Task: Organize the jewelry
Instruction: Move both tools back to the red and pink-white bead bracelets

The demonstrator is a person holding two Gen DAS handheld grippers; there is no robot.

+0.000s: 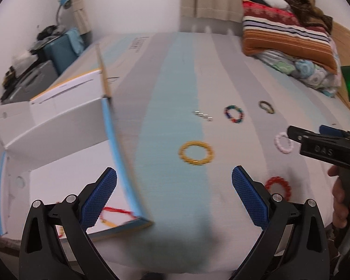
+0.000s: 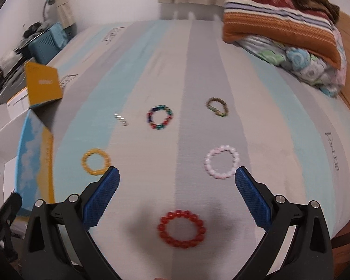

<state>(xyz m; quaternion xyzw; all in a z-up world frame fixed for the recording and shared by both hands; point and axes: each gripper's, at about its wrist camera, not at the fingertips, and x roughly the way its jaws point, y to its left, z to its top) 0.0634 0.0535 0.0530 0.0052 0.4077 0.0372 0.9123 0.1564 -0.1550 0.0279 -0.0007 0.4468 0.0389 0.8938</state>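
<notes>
Several bead bracelets lie on the striped bed: yellow [image 1: 196,152] [image 2: 96,161], red [image 1: 278,186] [image 2: 182,229], pink [image 1: 282,142] [image 2: 222,161], multicolour [image 1: 233,114] [image 2: 159,117] and olive-brown [image 1: 266,107] [image 2: 217,106]. A short row of silver beads [image 1: 203,116] [image 2: 120,119] lies left of the multicolour one. An open white box [image 1: 58,149] [image 2: 35,154] sits at the bed's left edge, with a red string piece [image 1: 115,212] inside. My left gripper [image 1: 174,186] is open above the box's right wall. My right gripper [image 2: 177,186] [image 1: 315,140] is open above the red bracelet.
Striped pillows and folded bedding [image 1: 289,37] [image 2: 284,30] are stacked at the far right. The box's yellow lid flap [image 2: 43,86] stands upright. A cluttered side table with a blue case [image 1: 58,49] and lamp stands left of the bed.
</notes>
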